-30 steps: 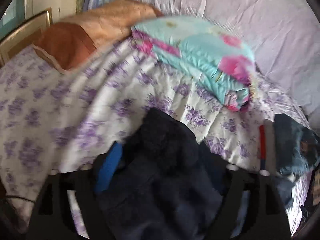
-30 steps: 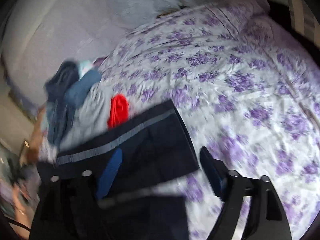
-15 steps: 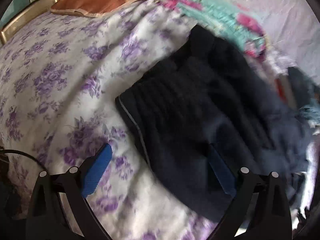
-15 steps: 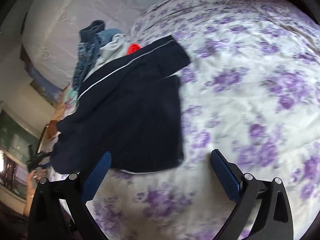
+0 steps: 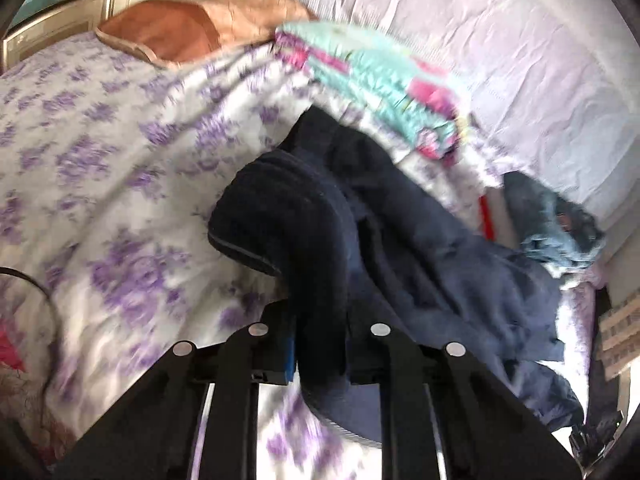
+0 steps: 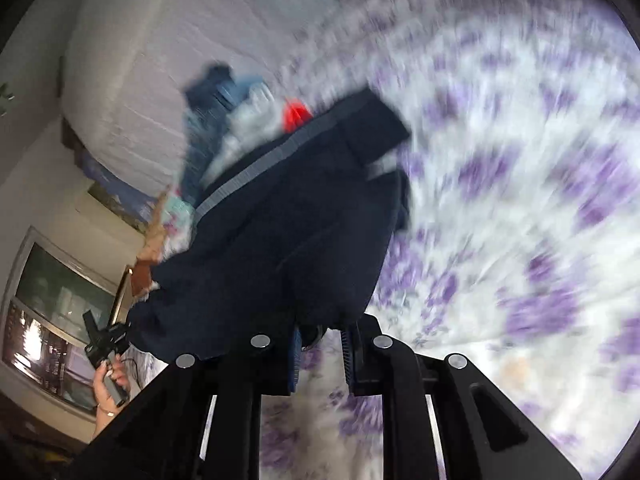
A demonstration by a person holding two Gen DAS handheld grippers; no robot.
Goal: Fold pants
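On the bed, over its purple-flowered sheet, the dark navy pants lay bunched, running from the near edge back toward the far side where other clothes sat. Left gripper: fingers drawn in on a thick fold of the pants, the cloth squeezed between the blue pads; this fold rose off the sheet and curled over just above the jaws. The jaws had just been closing, with the fabric between them. Right gripper: fingers likewise pulled close together, pinching the lower edge of the pants; a small gap showed between the pads below the cloth. These jaws too had just been closing on the fabric. In the right wrist view the pants hung up and away from the gripper, a grey stripe crossing them diagonally. Both views were blurred.

Behind the pants, toward the far side of the bed, lay a blue denim garment and something red beside it; details unclear. A folded turquoise-and-pink quilt rested farther back, next to a brown pillow. A pale lilac cloth covered the surface behind the bed. At the lower left of the right wrist view, a hand held the other gripper's handle.
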